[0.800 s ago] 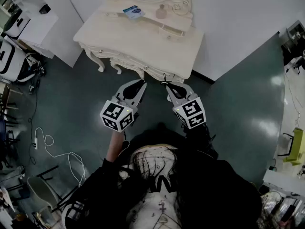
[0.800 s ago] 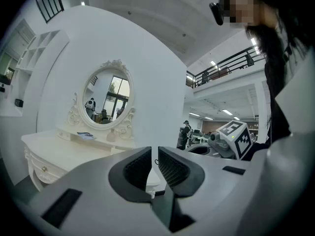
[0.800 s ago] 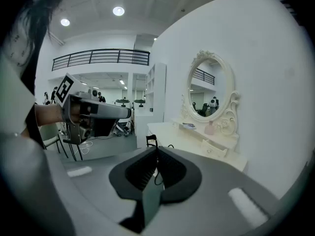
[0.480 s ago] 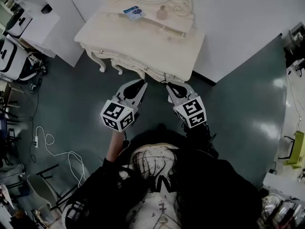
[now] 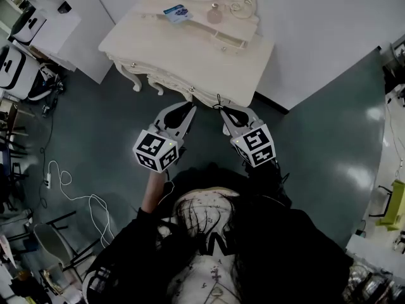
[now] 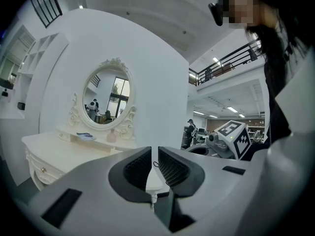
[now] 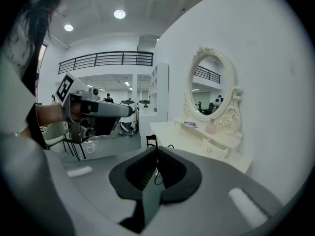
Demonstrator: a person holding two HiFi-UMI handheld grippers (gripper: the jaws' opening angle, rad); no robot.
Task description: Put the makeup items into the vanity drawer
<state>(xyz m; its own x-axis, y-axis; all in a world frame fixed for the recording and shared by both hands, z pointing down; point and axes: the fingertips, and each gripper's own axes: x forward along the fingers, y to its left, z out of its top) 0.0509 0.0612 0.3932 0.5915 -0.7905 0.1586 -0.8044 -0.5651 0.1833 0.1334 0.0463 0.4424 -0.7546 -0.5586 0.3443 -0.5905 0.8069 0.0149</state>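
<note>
your left tool (image 5: 188, 110): jaws a narrow slit apart, nothing between them
your right tool (image 5: 222, 111): jaws pressed together, empty
counter (image 5: 190, 59): just ahead of both tools

The head view is dim and a little grainy. The cream carved vanity table (image 5: 190, 49) is its brightest part, and the glossy grey-green floor (image 5: 329, 163) carries pale patches of glare. Both gripper views are bright, lit by round ceiling lamps (image 7: 119, 14), and strongly bent toward their black corners. Up close, the left gripper (image 6: 155, 156) and the right gripper (image 7: 157, 154) look soft, out of focus.
</note>
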